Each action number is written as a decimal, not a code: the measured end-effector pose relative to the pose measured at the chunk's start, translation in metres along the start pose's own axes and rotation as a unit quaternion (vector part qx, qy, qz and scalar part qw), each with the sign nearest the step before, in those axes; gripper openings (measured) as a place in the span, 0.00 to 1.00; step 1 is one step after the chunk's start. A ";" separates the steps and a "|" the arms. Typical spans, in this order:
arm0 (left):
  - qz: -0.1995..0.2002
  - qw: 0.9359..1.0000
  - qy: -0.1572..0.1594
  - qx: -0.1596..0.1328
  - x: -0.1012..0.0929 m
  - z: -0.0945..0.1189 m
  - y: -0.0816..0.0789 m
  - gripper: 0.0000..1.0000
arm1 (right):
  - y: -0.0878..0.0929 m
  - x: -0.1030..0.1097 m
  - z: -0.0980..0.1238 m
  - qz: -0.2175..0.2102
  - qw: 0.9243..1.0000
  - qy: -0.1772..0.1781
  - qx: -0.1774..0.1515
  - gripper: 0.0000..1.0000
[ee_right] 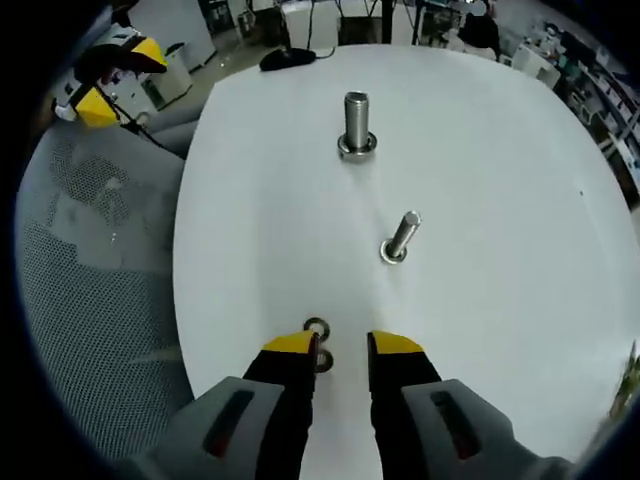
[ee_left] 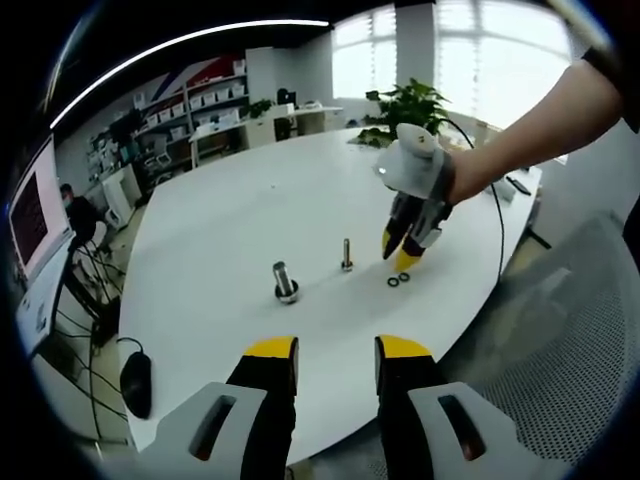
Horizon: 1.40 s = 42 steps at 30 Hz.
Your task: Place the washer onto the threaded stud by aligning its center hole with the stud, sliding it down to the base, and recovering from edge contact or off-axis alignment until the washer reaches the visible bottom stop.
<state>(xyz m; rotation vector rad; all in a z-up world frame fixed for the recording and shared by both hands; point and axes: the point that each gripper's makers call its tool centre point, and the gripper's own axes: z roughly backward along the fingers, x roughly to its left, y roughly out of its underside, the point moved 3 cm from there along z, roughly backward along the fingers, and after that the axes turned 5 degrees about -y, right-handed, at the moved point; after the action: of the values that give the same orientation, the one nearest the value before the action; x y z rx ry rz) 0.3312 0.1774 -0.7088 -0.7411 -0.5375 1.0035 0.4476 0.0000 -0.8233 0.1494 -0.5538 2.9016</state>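
Observation:
Two small dark washers (ee_left: 398, 281) lie on the white table (ee_left: 230, 220) near its front edge. My right gripper (ee_left: 400, 256), held by a hand, points down just above them. In the right gripper view one washer (ee_right: 317, 327) lies just ahead of the left yellow fingertip and a second (ee_right: 324, 361) sits against its inner side; my right gripper (ee_right: 342, 348) is open, nothing between its jaws. The thin threaded stud (ee_right: 400, 238) (ee_left: 346, 254) stands beyond. A thicker stud (ee_right: 356, 125) (ee_left: 285, 282) carries a ring at its base. My left gripper (ee_left: 337, 350) hangs open, off the table.
A grey mesh chair (ee_left: 570, 330) (ee_right: 90, 250) stands against the table's near edge. A black mouse (ee_left: 135, 383) (ee_right: 285, 55) lies at the table's far side from the right gripper. A potted plant (ee_left: 405, 105) stands at one end. The left gripper (ee_right: 105, 80) shows beyond the chair.

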 end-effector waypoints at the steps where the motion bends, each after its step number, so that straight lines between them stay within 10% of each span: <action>1: 0.000 1.000 0.000 0.000 0.000 0.000 0.000 0.28 | 0.002 0.000 0.000 0.000 1.000 -0.001 0.000 0.22; 42: 0.002 1.000 -0.006 0.007 0.002 0.000 0.001 0.28 | 0.021 0.014 -0.011 0.108 0.993 -0.011 0.037 0.15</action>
<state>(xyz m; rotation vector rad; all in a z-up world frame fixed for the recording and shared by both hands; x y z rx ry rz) 0.3316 0.1797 -0.7100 -0.7252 -0.5385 1.0148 0.4286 -0.0128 -0.8392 0.1405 -0.4941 3.1369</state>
